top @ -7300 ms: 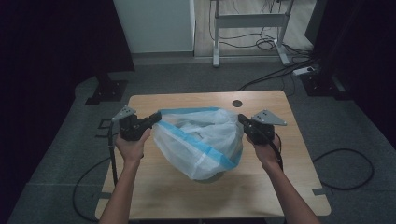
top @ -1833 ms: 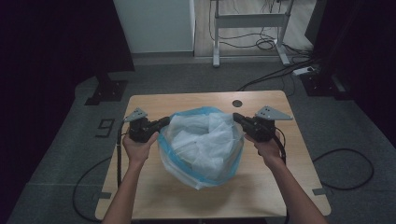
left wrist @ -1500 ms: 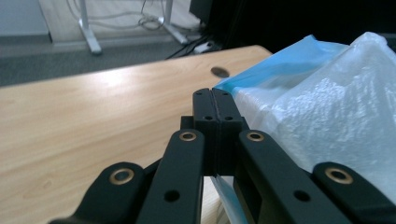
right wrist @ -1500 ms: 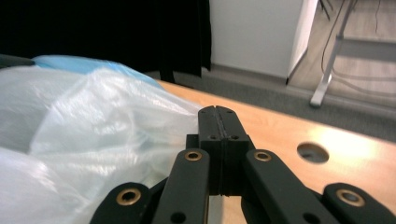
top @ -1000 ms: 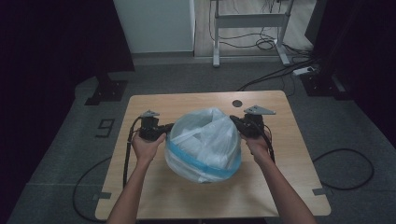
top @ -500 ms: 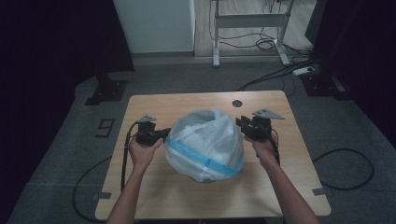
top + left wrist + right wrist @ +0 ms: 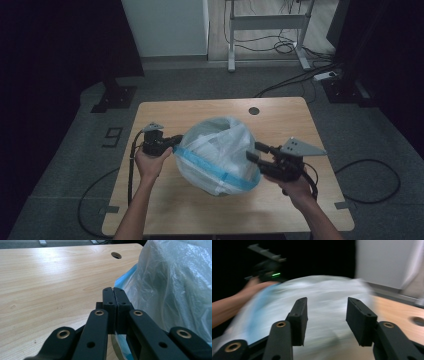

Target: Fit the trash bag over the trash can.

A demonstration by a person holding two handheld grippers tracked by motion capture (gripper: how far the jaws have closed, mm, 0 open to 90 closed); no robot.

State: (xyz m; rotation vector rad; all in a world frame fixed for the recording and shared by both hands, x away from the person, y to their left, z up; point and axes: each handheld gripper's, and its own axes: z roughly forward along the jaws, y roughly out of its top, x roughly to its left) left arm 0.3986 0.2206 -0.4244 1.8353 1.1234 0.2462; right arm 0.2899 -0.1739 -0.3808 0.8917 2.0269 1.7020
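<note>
Left gripper (image 7: 175, 141) pinches plastic bag (image 7: 217, 152) blue rim, left side; right gripper (image 7: 253, 152) jaws just opened, empty, near bag's right.

**Open jaws before a blurred bag**

The right gripper (image 7: 325, 321) has just been opening; its black jaws stand apart at the bottom, nothing between them. A blurred plastic bag (image 7: 319, 293) spans the middle. Upper left, a hand (image 7: 258, 286) holds the other gripper (image 7: 265, 267). The wooden table (image 7: 402, 308) lies right.
</note>
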